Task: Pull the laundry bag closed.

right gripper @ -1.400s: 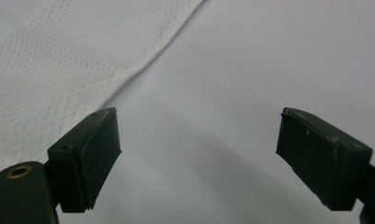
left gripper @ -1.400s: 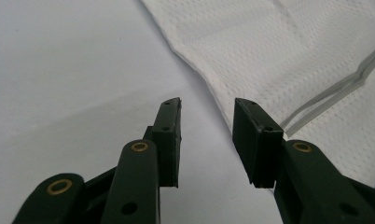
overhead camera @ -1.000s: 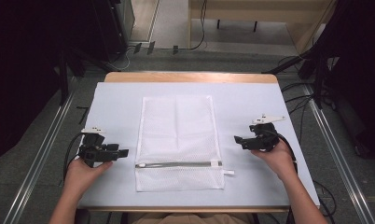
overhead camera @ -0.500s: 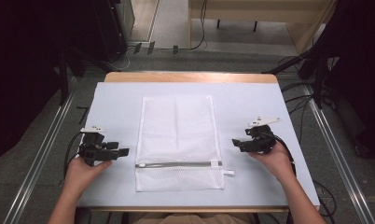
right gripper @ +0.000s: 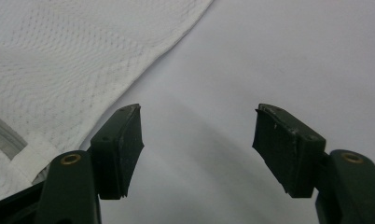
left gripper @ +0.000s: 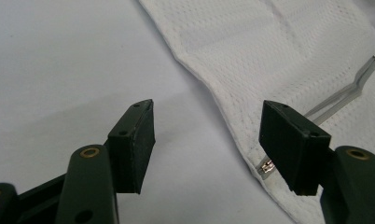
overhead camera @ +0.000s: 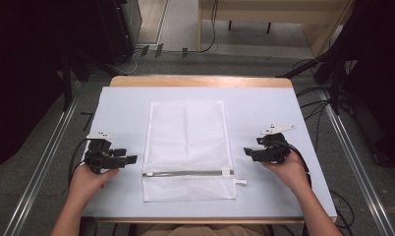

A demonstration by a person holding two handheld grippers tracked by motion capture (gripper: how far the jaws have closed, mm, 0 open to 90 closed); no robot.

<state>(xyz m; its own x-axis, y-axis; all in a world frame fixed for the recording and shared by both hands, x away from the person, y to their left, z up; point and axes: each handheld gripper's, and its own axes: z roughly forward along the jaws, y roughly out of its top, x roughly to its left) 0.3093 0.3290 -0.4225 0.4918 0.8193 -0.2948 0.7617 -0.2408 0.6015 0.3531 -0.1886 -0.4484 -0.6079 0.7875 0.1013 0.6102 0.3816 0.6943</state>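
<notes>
Table surroundings, seen from the high view

A pale sheet (overhead camera: 264,105) covers the table, whose wooden edge (overhead camera: 200,81) shows as a strip along the far side at upper centre; grey floor (overhead camera: 185,61) lies beyond it; black cables (overhead camera: 212,29) trail across the floor at top centre; metal rails (overhead camera: 43,157) run diagonally at the lower left and lower right; dark equipment (overhead camera: 107,29) stands at upper left; light wooden furniture (overhead camera: 274,14) sits at the top right.

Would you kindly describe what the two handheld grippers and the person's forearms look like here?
Both the left gripper and the right gripper are black, each with a pale three-cornered plate on top and a black trailing cable. Up close, their jaws are dark blocky pads on arms with brass-coloured rivets. The forearms are bare, with no sleeves in sight.
</notes>
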